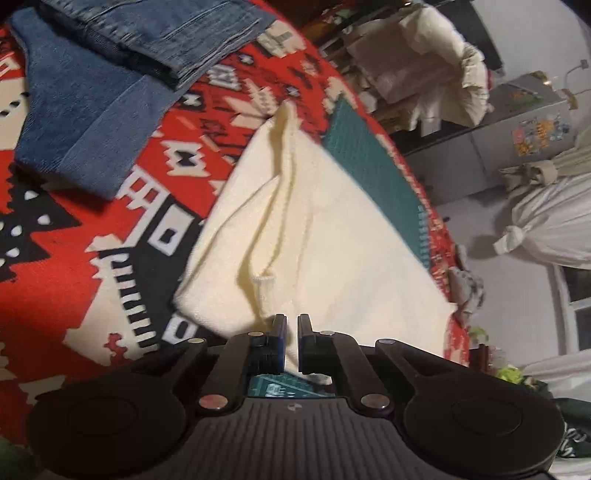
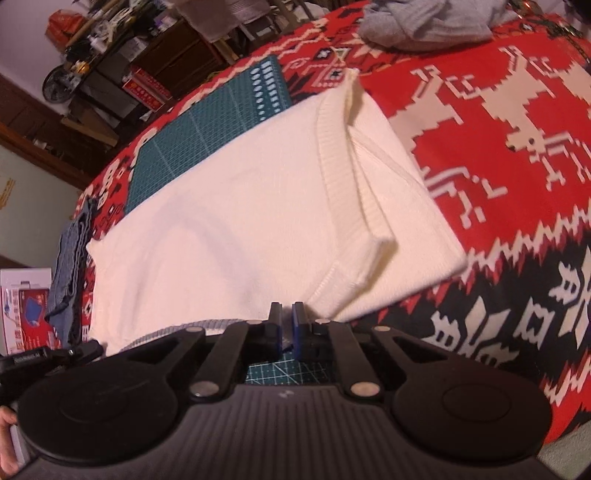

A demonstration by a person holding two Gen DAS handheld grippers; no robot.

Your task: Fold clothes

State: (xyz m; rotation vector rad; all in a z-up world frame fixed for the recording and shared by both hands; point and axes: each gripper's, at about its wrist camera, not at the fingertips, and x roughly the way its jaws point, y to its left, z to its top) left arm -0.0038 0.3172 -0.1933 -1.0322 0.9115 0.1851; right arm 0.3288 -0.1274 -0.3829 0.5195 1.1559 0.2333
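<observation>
Cream knit sweater (image 2: 240,206) lies folded just ahead of both my claws, long axis running away from me. My left gripper (image 1: 291,328) and right gripper (image 2: 286,317) look nearly clenched, perhaps pinching its near hem. Beyond, folded jeans (image 1: 159,33) and open red blanket (image 2: 517,92).

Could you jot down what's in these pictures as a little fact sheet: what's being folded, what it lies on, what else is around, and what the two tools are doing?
garment: cream sweater, partly folded
under it: green mat on a red patterned blanket
already folded: jeans and blue cloth, stacked at the far side
other clothing: grey garment, loose on the blanket
left tool: at the sweater's near edge, narrow gap, grip unclear
right tool: at the sweater's near edge, narrow gap, grip unclear
</observation>
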